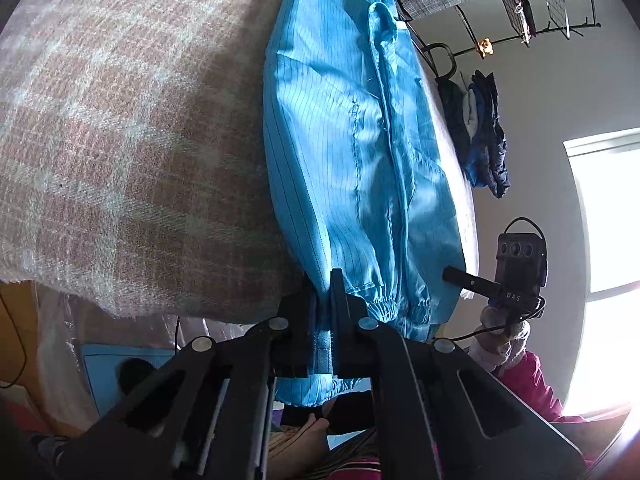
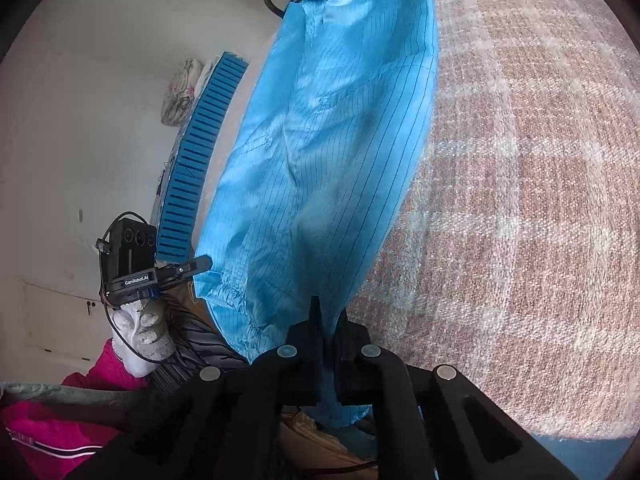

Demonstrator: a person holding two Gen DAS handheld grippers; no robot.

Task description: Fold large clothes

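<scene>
Pinching the blue jacket at its near hem, left gripper & right gripper both have jaws clamped on the fabric. Jacket lies stretched out w/ elastic cuffs near the grippers, on a pink plaid blanket. Clothes rack in bkgd.

Blue pinstriped garment lies stretched lengthwise, elastic cuffs nearest.

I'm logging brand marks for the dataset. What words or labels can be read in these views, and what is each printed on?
"GenRobot.AI": on the left gripper body, seen from the right wrist view.
"DAS": on the right gripper body, seen from the left wrist view; possibly part of a longer word.
No readable text on the blue garment.
</scene>
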